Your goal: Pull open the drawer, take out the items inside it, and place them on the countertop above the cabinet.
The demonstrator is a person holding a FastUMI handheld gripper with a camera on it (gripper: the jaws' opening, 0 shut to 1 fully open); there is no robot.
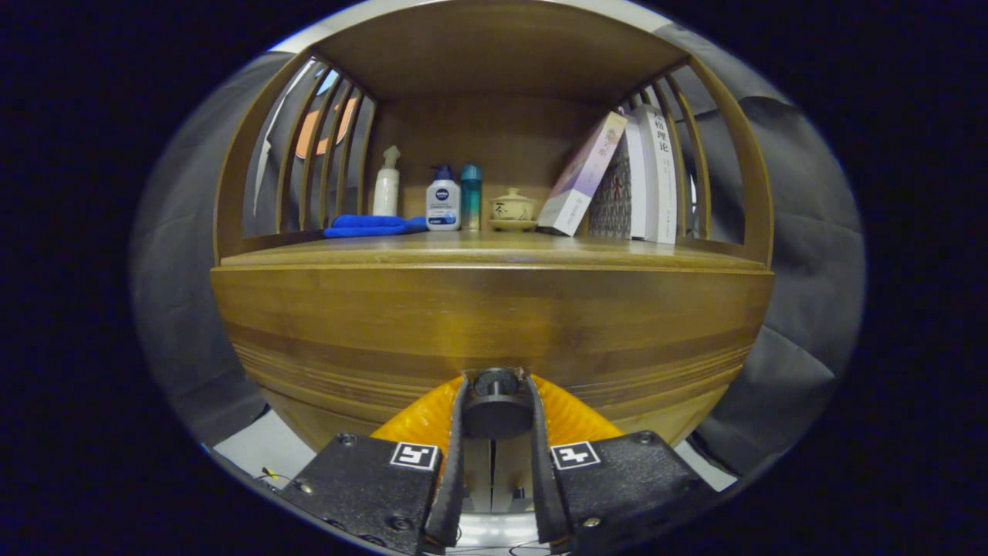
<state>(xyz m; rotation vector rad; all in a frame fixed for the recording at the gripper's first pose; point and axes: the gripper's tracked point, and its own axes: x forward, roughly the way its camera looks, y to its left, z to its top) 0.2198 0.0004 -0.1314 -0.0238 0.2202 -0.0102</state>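
Your gripper (495, 401) has its jaws closed on the dark round knob (495, 405) of the drawer (494, 324); one finger presses on each side of the knob, and the knob sits right between them. The knob is at the lower middle of the drawer front, which is a wide brown wooden panel with a visible grain. The drawer front fills the space straight ahead of your fingers, and I cannot tell from here if it is already pulled out a little or fully closed. What is inside the drawer is hidden.

Just above the drawer front you see the counter (494, 251), the flat wooden top of the cabinet. At the back of it, from your left, a folded blue cloth (370, 225) lies flat; behind it stands a white spray bottle (386, 185), then a white pump bottle (443, 201), with a teal bottle (471, 197) just beside it. Next is a small lidded tea bowl (512, 208) on a saucer. To the right a pale box (583, 174) leans against a row of upright books (644, 174). Curved wooden slats (324, 147) close both sides of the shelf.
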